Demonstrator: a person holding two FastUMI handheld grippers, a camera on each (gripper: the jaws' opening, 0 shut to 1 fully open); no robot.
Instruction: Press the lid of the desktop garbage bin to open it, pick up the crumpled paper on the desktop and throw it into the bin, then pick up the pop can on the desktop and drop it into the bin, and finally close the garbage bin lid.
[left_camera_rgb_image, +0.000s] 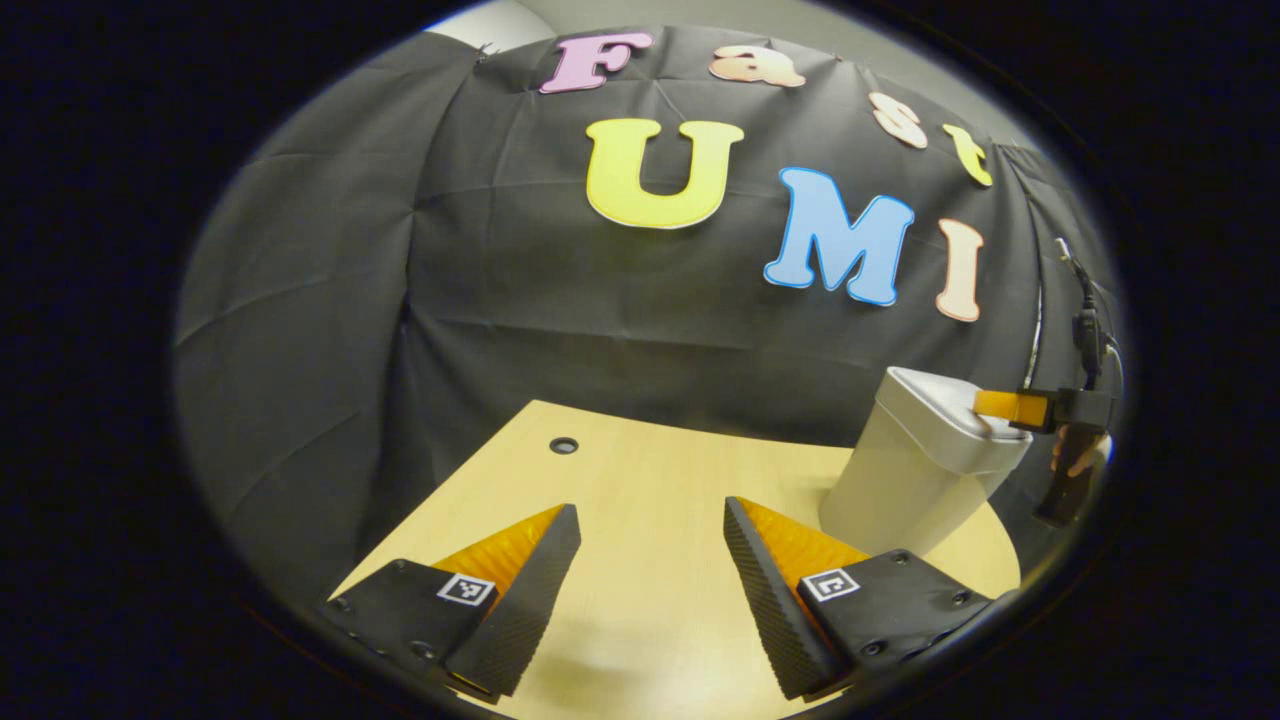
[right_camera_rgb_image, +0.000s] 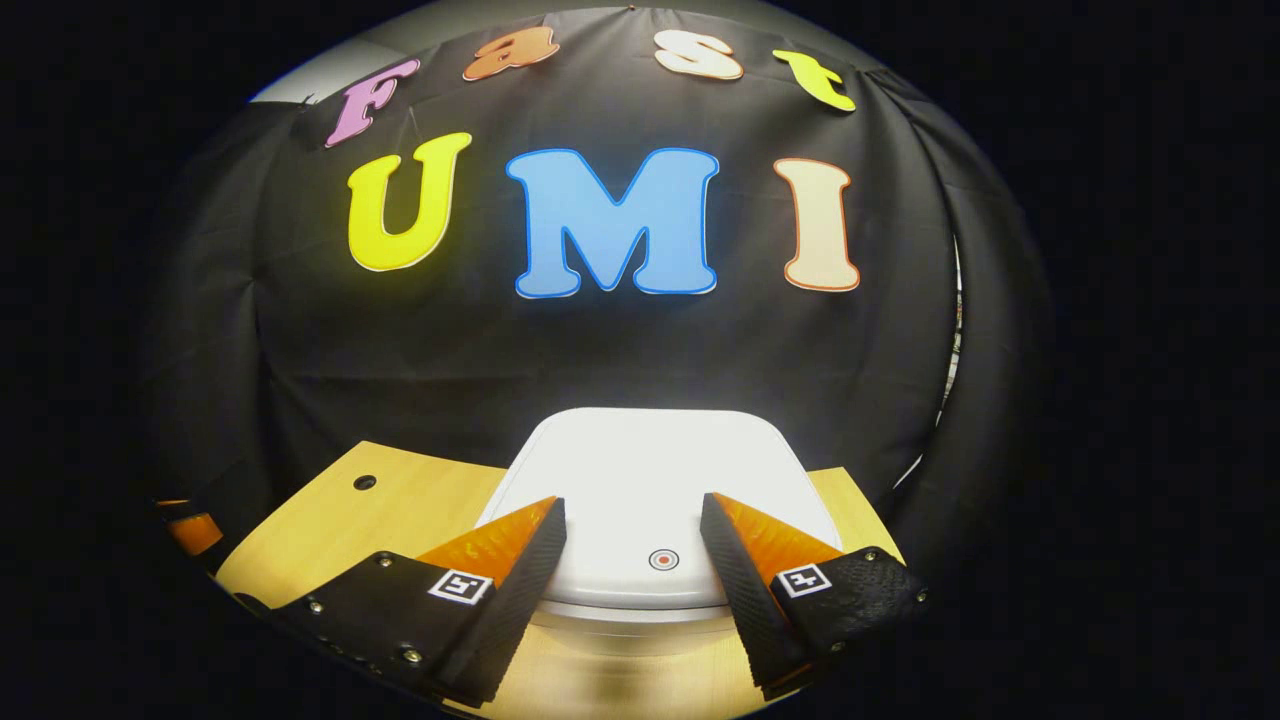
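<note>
**Right gripper above the closed bin lid, ready for the press**

In the right gripper view, the right gripper was released, its two fingers standing apart at the bottom of the frame and holding nothing. Between and just behind them lay the white, rounded-square plastic lid of the desktop garbage bin, flat and shut. A small round red-ringed button sat near the front edge of the lid, in the gap between the fingers. Whether a fingertip already touched the lid, I could not tell.

In the left gripper view, the left gripper was also released and empty, over the light wooden tabletop in the lower centre of the frame. At the right of that frame stood the pale grey bin, with the other gripper at its lid.

The step in hand seemed to be the first one, pressing the lid to open it. To do it well, I think the press should go straight down on the button with one fingertip, short and firm, and then lift off at once so that the lid can spring up freely. A sideways push could slide the light bin on the smooth tabletop.
</note>
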